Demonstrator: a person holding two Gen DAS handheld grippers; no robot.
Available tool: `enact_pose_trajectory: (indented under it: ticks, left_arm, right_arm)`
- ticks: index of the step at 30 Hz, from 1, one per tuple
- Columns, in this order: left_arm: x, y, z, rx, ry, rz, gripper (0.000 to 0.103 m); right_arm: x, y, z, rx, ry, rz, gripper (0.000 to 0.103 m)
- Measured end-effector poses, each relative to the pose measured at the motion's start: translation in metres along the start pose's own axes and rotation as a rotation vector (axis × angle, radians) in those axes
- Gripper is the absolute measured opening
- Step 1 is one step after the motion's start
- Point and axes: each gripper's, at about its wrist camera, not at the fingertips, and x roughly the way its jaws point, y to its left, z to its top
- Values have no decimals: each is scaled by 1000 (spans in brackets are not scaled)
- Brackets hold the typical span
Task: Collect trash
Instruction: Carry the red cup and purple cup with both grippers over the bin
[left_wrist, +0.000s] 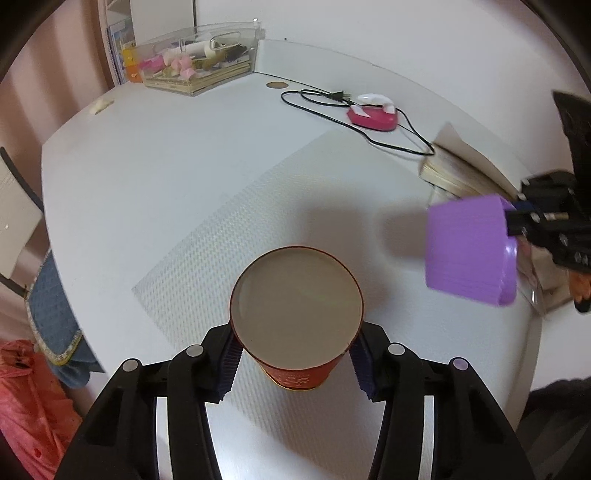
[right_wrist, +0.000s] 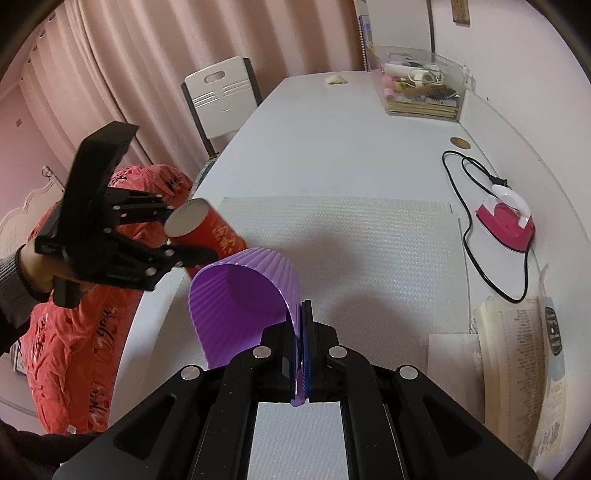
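My left gripper (left_wrist: 295, 363) is shut on a red cylindrical can (left_wrist: 297, 310) with a pale lid, held above the white table (left_wrist: 184, 166). In the right wrist view the can (right_wrist: 210, 230) is tilted in the left gripper (right_wrist: 177, 236) over the table's left edge. My right gripper (right_wrist: 301, 343) is shut on the rim of a purple ribbed bin (right_wrist: 243, 302), which lies tipped with its opening toward the can. The bin (left_wrist: 469, 251) also shows at the right of the left wrist view, held by the right gripper (left_wrist: 511, 221).
A textured mat (right_wrist: 351, 240) covers the table's middle. A pink mini iron (right_wrist: 506, 218) with a black cord (right_wrist: 469, 236) lies at the right. An open book (right_wrist: 517, 354) lies near the front right. A clear box (right_wrist: 421, 85) of supplies stands far back. A white chair (right_wrist: 221, 99) and red bedding (right_wrist: 81, 332) are at the left.
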Motion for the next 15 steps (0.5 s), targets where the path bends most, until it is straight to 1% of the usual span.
enact_pose_trajectory:
  ticks: [8, 15]
  left_arm:
    - [-33, -22, -29, -6, 5, 28, 53]
    - [-75, -51, -65, -32, -11, 58, 53]
  right_arm:
    - [-27, 18, -13, -50, 1, 9, 3]
    - [-56, 44, -31, -82, -15, 54, 3]
